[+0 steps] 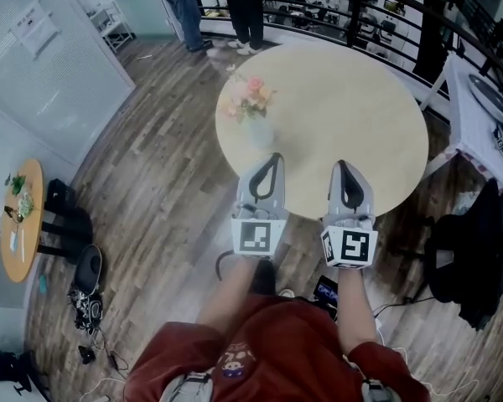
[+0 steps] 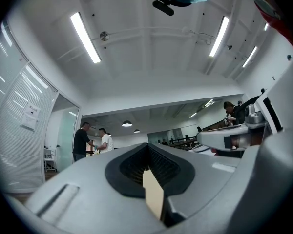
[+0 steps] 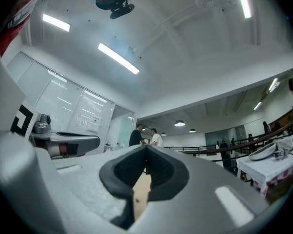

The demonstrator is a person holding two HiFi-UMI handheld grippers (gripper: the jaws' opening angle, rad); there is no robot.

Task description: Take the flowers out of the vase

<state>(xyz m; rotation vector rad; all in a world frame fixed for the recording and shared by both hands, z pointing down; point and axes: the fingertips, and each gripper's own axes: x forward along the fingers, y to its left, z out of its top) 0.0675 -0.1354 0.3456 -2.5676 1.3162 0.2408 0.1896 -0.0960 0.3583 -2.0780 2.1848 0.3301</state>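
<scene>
In the head view a small pale vase (image 1: 258,129) with pink and peach flowers (image 1: 248,96) stands near the left edge of a round cream table (image 1: 360,115). My left gripper (image 1: 273,159) is shut, empty, its tip over the table's near edge just below and right of the vase. My right gripper (image 1: 342,167) is shut and empty too, further right over the same edge. Both gripper views tilt up at the ceiling; the left gripper (image 2: 147,146) and right gripper (image 3: 146,148) show jaws pressed together, no flowers in sight.
Two people (image 1: 214,7) stand beyond the table by a dark railing (image 1: 344,7). A white-clothed table (image 1: 486,132) sits at the right, a black chair (image 1: 469,258) below it. A small orange table (image 1: 21,224) and cables lie on the wood floor at left.
</scene>
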